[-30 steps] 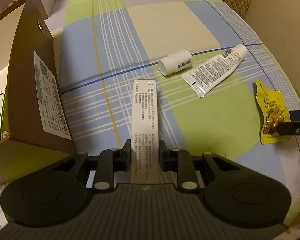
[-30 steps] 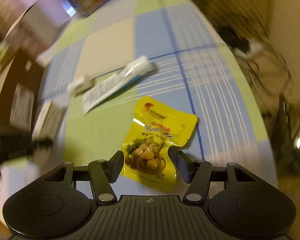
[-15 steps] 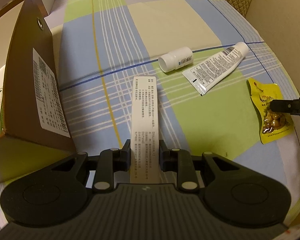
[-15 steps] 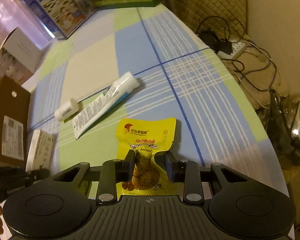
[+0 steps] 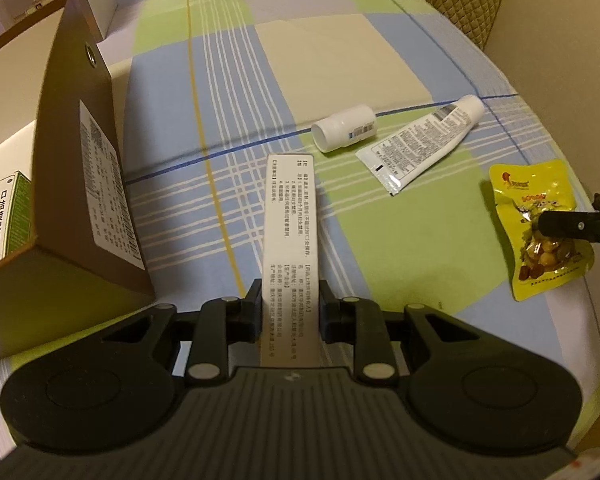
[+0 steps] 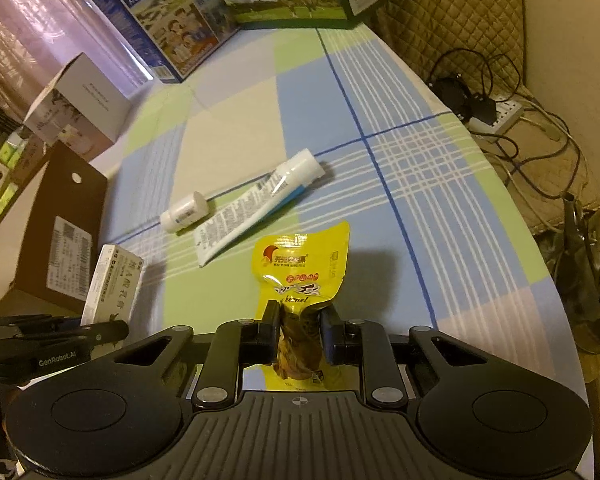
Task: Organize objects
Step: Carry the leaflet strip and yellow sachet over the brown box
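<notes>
My left gripper (image 5: 290, 300) is shut on the near end of a long white medicine box (image 5: 290, 220), which sticks out forward over the checked cloth. The right gripper (image 6: 300, 320) has its jaws closing tight on the lower part of a yellow snack pouch (image 6: 300, 264), pads pressed into it, the pouch raised slightly off the cloth. In the left wrist view the pouch (image 5: 528, 184) shows at the right edge. A white pill bottle (image 5: 344, 128) and a white tube (image 5: 424, 144) lie side by side beyond both grippers.
An open brown cardboard box (image 5: 80, 184) stands at the left. Two milk cartons (image 6: 168, 20) and a white box (image 6: 80, 104) line the far side. Off the table's right edge are a power strip with cables (image 6: 500, 116) and a metal kettle (image 6: 596, 280).
The right gripper's jaws went from wide around the pouch to clamped on it, and the pouch rose a little. The left gripper and its box stayed put.
</notes>
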Available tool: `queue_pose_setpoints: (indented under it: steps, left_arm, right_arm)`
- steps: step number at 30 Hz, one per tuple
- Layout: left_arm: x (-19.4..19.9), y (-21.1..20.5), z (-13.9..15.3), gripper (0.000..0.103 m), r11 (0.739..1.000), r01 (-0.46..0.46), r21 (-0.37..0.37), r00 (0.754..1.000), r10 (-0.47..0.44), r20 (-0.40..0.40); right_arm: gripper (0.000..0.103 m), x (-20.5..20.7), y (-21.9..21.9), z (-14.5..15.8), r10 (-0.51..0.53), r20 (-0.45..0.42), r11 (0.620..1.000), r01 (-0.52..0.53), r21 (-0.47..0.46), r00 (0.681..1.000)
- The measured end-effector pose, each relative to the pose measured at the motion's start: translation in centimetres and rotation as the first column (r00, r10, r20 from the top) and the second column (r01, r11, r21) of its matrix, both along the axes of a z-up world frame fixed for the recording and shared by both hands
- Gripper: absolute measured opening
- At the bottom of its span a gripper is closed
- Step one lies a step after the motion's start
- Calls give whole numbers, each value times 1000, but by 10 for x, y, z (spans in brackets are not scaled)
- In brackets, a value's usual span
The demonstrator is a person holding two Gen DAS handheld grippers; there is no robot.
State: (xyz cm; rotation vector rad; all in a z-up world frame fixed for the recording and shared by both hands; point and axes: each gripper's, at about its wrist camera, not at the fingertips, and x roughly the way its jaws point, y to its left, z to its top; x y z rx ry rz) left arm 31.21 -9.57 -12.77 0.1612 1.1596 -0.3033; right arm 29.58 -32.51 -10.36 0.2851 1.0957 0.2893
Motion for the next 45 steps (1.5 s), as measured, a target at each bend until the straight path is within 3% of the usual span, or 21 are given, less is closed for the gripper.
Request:
queue_pose_setpoints:
  steps: [13,23,36,45]
  left_arm:
    - [-21,15,45,21,997,-26,-70,996,32,84]
    - [-52,62,78,21,987,-110,-114,982,126,142]
    - [-88,165,109,21,952,-284,-115,930,303,207]
    - [-91,225,127,21,927,-356,-120,893,376,249]
  right_arm:
    - [17,-16,27,36,88,65,993,-93,69,994]
    - [17,-22,93,64,236,116,947,-255,193,965]
    - [17,-13,208,78,403,171,861,-436,262,899]
    - [17,8,274,85,455,208,834,-496,242,866]
